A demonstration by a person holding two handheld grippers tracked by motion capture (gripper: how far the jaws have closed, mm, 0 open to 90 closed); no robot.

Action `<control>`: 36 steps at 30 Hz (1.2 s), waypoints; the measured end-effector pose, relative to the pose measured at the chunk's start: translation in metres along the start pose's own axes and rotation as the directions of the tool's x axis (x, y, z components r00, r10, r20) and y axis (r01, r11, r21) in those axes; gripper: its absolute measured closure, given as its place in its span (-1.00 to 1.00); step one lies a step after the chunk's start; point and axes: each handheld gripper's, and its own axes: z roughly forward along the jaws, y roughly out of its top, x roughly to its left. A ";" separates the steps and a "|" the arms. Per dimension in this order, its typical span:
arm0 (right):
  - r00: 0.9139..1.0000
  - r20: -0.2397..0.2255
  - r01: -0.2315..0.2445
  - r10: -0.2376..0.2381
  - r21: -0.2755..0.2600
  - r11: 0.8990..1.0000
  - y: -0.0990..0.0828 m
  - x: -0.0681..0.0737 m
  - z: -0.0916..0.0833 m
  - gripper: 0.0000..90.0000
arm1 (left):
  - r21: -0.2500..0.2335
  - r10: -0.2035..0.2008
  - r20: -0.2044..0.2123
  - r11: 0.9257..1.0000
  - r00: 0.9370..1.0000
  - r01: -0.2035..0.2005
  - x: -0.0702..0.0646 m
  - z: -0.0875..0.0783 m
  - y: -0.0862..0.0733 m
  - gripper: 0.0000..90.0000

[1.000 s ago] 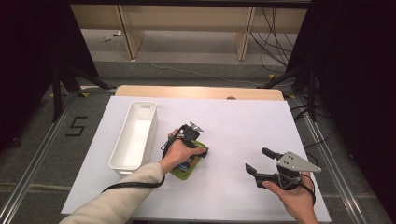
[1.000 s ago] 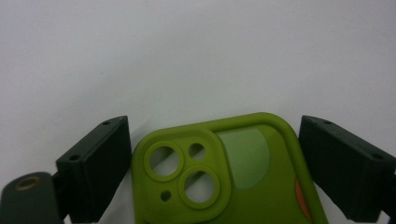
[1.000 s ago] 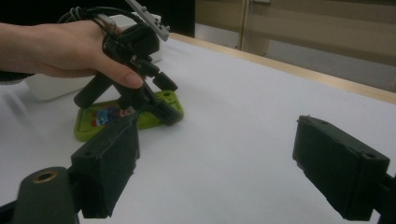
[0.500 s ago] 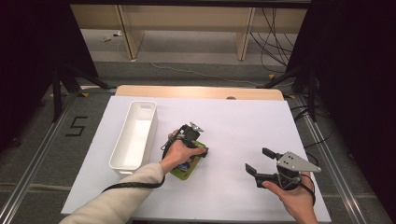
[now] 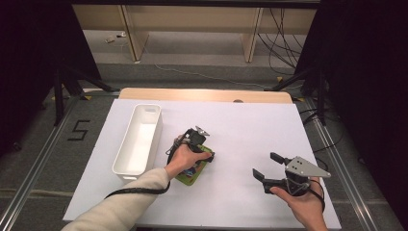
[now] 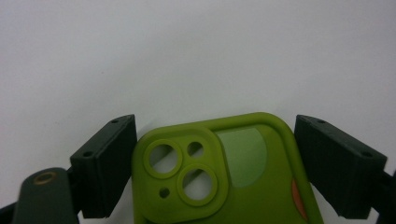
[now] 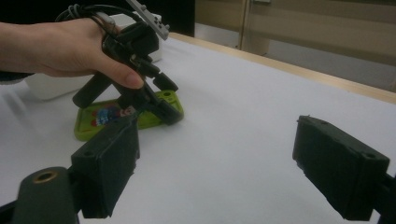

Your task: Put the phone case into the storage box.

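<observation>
Floor, left: grey floor (image 5: 43,159) beside the bench, marked with a black figure five (image 5: 78,130); a dark stand (image 5: 62,82) rises behind it.
Bench surface: the bench (image 5: 250,125) is covered with a plain white sheet; a strip of pale wood (image 5: 144,93) shows along its far edge.
White bin: a long white bin (image 5: 139,139) lies near the left edge, its length running from the near side towards the far side.
Left hand-held gripper: the left hand-held gripper (image 5: 204,155) points down at the middle of the bench, just right of the bin. In the left gripper view its jaws stand on either side of the case; the left jaw looks to be at the case's edge, the right one stands off with a narrow gap, so the grip is released.
Phone case: the green phone case (image 6: 219,172) lies flat on the white sheet at the middle of the bench, camera cut-outs towards the jaw tips; in the right gripper view a colourful picture (image 7: 109,113) shows on it.
Right hand-held gripper: the right hand-held gripper (image 5: 266,166) is held above the near right part of the bench, well apart from the case, jaws spread wide with nothing between them.
Room behind: pale wooden furniture legs (image 5: 137,33) and loose black cables (image 5: 284,33) on the floor beyond the far edge; both sides of the room are dark.
</observation>
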 end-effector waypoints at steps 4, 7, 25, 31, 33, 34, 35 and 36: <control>1.000 0.002 0.000 0.000 -0.002 1.000 0.000 0.000 0.000 -0.64 | 0.000 0.001 0.004 1.000 1.000 -0.001 0.000 -0.001 0.000 -0.65; 1.000 0.002 -0.001 0.001 -0.004 1.000 0.000 0.000 0.000 -0.65 | -0.008 0.005 0.005 1.000 1.000 -0.005 0.000 -0.003 0.001 -0.65; 1.000 0.004 -0.001 0.001 -0.006 1.000 0.000 0.000 0.000 -0.65 | -0.119 0.006 0.002 0.993 1.000 -0.006 0.002 -0.029 0.014 -0.64; 1.000 0.004 0.000 0.000 -0.006 1.000 0.000 0.000 0.000 -0.65 | -0.147 0.007 -0.009 0.989 1.000 -0.008 0.006 -0.035 0.017 -0.64; 1.000 0.004 -0.001 0.001 -0.006 1.000 0.000 0.000 0.000 -0.65 | -0.158 0.001 -0.008 0.987 1.000 -0.002 0.007 -0.037 0.018 -0.64; 1.000 0.003 -0.004 0.004 -0.006 1.000 0.000 0.000 0.000 -0.64 | -0.160 0.002 -0.009 0.987 1.000 -0.003 0.007 -0.038 0.019 -0.64; 1.000 0.003 -0.004 0.004 -0.007 1.000 0.000 0.000 0.000 -0.65 | -0.168 0.002 -0.010 0.986 1.000 -0.003 0.008 -0.040 0.019 -0.64; 1.000 0.004 -0.005 0.005 -0.007 1.000 0.000 0.000 0.000 -0.64 | -0.179 0.000 -0.011 0.984 1.000 -0.002 0.008 -0.042 0.020 -0.64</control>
